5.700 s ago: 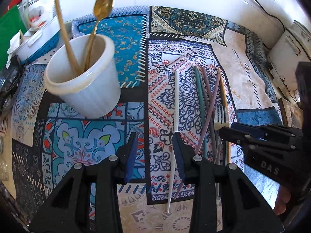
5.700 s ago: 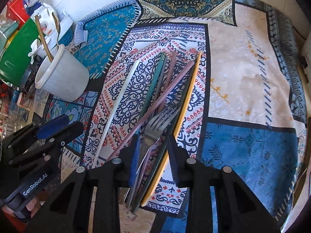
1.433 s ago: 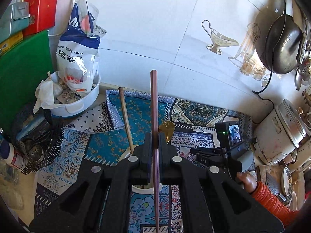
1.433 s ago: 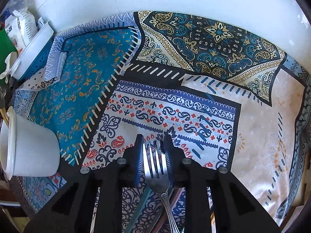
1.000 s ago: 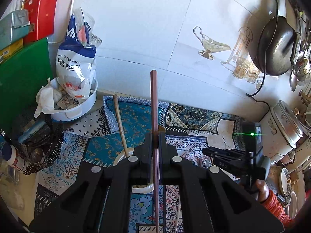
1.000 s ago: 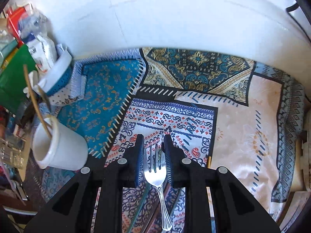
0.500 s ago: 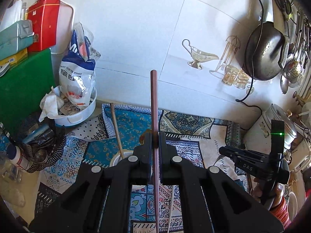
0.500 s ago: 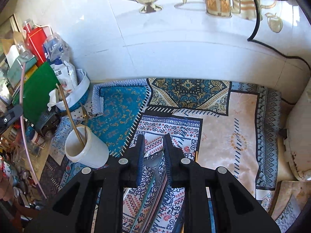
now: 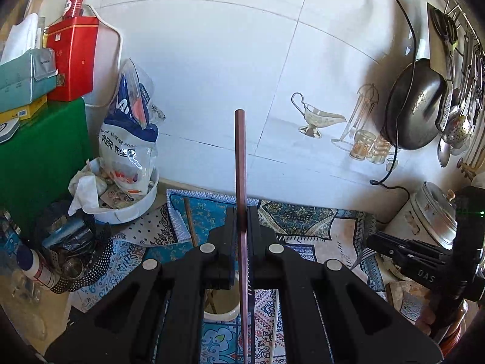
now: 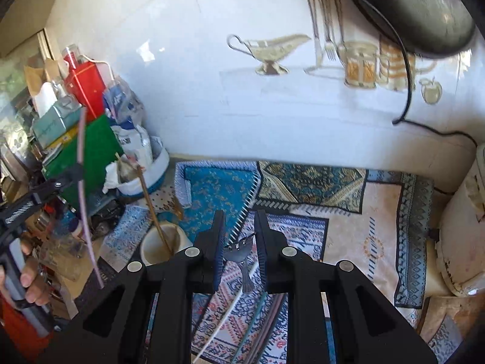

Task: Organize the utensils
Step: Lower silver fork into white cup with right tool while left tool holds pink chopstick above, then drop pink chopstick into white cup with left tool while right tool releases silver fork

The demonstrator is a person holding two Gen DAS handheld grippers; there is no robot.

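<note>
Utensils are split between the two hands and the patterned cloth (image 10: 379, 242) below. The left gripper (image 9: 241, 223) is clamped tight on a dark reddish chopstick (image 9: 240, 157), which stands nearly upright with its upper end well above the jaws and its lower end hanging down toward the white cup (image 10: 159, 247). The right gripper (image 10: 239, 230) is closed on the head of a metal fork (image 10: 242, 253), tines pointing away from the camera and the handle drooping below the jaws. The cup already holds a wooden stick (image 10: 151, 209); what else is in it cannot be made out. More chopsticks (image 10: 251, 327) lie on the cloth near the right gripper.

Judging from this, both pieces are headed for the cup, and the risks lie there. The chopstick is long and held near its middle, so its lower tip could catch the cup's rim or knock the stick inside and tip the light cup over. The fork is pinched only by its head, so the heavy handle could swing or slip out if the hand tilts quickly. With both grippers converging on one small opening, they could also bump each other.
</note>
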